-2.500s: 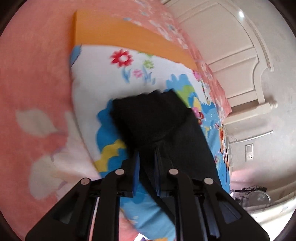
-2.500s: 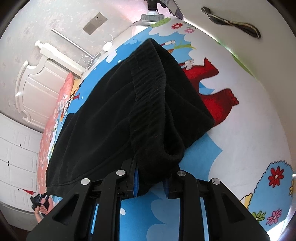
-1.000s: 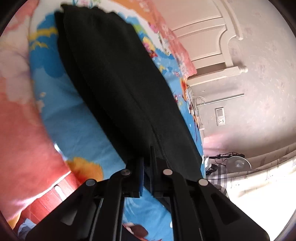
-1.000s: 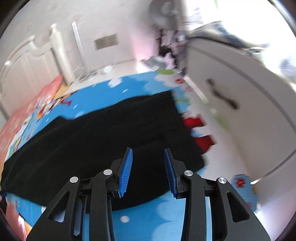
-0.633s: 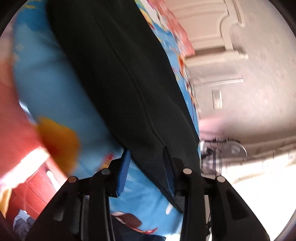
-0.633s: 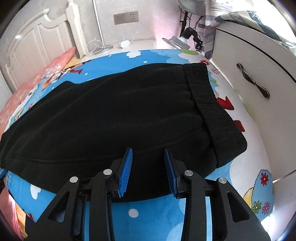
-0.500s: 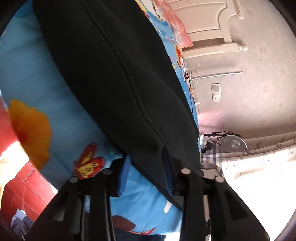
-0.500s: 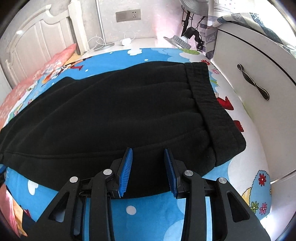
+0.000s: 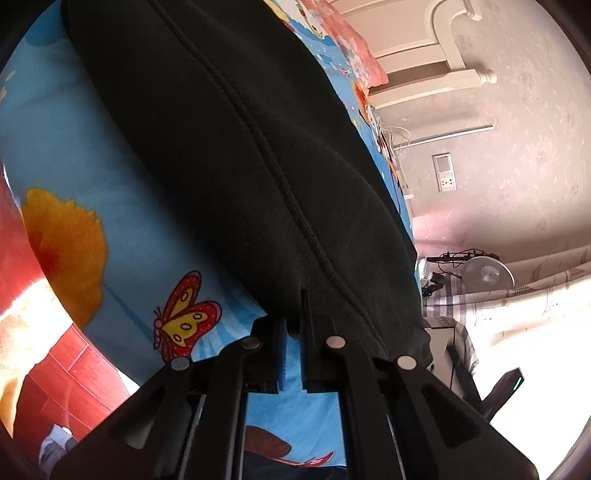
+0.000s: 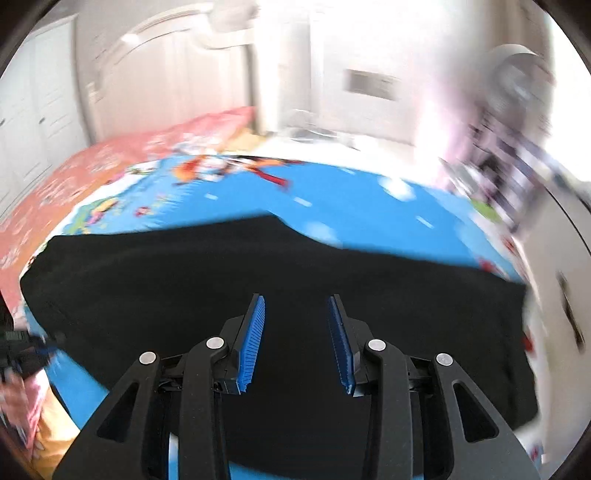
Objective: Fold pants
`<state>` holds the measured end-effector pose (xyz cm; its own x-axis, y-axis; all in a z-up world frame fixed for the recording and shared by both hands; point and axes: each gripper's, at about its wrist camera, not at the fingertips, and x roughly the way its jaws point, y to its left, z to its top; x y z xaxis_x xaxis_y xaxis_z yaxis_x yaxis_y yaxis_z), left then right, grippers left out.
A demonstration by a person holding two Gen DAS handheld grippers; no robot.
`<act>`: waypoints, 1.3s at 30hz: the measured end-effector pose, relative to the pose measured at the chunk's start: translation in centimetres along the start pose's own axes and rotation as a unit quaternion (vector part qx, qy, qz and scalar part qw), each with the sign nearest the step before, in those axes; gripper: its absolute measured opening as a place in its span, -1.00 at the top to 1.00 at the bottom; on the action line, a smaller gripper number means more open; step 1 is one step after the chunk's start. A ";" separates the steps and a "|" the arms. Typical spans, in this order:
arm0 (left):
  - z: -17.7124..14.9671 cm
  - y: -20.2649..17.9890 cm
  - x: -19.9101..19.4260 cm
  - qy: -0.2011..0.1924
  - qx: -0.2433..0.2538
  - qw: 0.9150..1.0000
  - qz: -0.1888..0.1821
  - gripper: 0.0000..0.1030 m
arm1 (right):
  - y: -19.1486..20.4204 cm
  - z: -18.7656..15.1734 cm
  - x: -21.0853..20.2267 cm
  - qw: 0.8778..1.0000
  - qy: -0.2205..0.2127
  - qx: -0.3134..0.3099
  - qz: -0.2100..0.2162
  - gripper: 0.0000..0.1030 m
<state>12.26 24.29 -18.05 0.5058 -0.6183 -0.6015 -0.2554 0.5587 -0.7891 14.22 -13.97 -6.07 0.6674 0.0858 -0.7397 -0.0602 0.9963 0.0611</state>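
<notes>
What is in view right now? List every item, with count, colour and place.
pants: one, black, spread flat on the bedsheet
bedsheet: one, blue cartoon print, under the pants
quilt: one, pink, beyond the sheet
headboard: one, white, far end of the bed
wall socket: one, white, on the wall
fan: one, pale, beside the bed
floor: red, below the bed edge
left gripper: black, jaws closed on the pants' edge
right gripper: black, blue pads, jaws open above the pants
</notes>
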 end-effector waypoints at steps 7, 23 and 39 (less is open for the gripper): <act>-0.5 0.5 0.0 -0.018 0.019 1.000 -0.018 0.87 | 14.0 2.6 11.0 0.980 0.060 -0.179 0.058 0.32; 9.1 9.7 -13.8 -0.223 -0.042 0.974 0.008 0.31 | 14.1 4.3 13.4 0.984 0.031 -0.148 -0.094 -0.92; 13.0 2.1 -15.8 -0.339 0.082 0.909 0.228 0.05 | 26.8 2.9 12.5 0.967 0.001 -0.251 0.048 -0.92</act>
<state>14.42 42.45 -8.58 0.7840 0.1509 -0.6022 -0.4681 0.7808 -0.4137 23.12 13.78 -11.78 0.6395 0.1773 -0.7480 -0.4748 0.8564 -0.2029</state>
